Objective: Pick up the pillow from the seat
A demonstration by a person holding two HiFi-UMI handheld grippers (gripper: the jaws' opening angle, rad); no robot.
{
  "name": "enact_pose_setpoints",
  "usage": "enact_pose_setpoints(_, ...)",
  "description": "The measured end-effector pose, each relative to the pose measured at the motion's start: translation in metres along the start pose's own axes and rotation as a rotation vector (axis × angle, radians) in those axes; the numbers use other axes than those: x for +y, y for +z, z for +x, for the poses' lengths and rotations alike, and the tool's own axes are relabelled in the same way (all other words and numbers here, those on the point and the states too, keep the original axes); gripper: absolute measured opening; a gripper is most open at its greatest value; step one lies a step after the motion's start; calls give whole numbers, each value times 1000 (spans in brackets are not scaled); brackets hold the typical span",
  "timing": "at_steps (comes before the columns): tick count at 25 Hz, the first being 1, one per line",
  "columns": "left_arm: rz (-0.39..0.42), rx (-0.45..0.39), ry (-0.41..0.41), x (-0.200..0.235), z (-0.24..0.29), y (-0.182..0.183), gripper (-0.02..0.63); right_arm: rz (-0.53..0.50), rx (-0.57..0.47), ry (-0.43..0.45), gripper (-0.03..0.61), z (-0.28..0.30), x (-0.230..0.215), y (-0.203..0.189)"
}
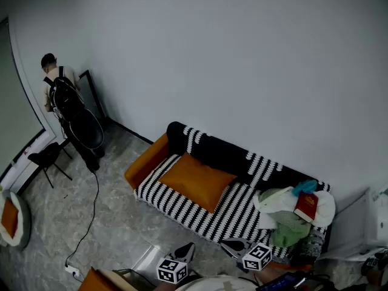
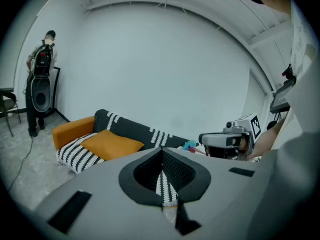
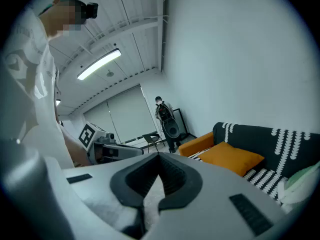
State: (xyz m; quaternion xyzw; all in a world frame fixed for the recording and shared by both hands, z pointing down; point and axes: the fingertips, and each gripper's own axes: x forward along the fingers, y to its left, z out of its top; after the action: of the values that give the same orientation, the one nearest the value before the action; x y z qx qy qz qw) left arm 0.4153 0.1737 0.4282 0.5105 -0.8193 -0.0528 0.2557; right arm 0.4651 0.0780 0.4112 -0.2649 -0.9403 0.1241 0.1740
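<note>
Pickup has not begun, by my reading. In the head view the orange pillow [image 1: 197, 179] lies on the striped seat of the sofa [image 1: 147, 159], toward its left end. A heap of clothes [image 1: 285, 220] with a red book [image 1: 306, 206] on top fills the other end. The left hand-held gripper [image 1: 187, 251] and the right hand-held gripper [image 1: 234, 245] sit at the bottom edge of the view, short of the sofa and well apart from the pillow. A person [image 1: 63, 96] stands in the far corner, back turned.

In the left gripper view the jaws are pressed together with nothing between them. The pillow shows beyond them, untouched on the seat.

In the right gripper view the jaws likewise meet and hold nothing, and the pillow lies off to the right, well away.

Everything is left to do: close the distance to the sofa, spread the jaws, take the pillow by an edge or corner, and lift it clear of the seat. The soft filling will likely sag, so a deep bite, or both hand-held grippers together, seems wise.
</note>
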Motion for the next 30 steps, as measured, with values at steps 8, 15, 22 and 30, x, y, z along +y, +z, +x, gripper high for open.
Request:
enact_pose_setpoints(8, 17, -2, 7, -10, 7, 4, 8, 39, -53, -45, 12, -17, -26, 1)
enact_pose_setpoints(15, 44, -5, 2, 3, 4, 16, 8, 69, -118, -95, 14, -6, -38, 12)
enact_pose_setpoints(22, 51, 23, -6, 22, -8, 10, 8, 122, -95, -222, 14, 5, -52, 1)
enact_pose_setpoints(30, 29, 28, 27, 77, -43, 2, 8, 131, -105, -271, 14, 40, -42, 0)
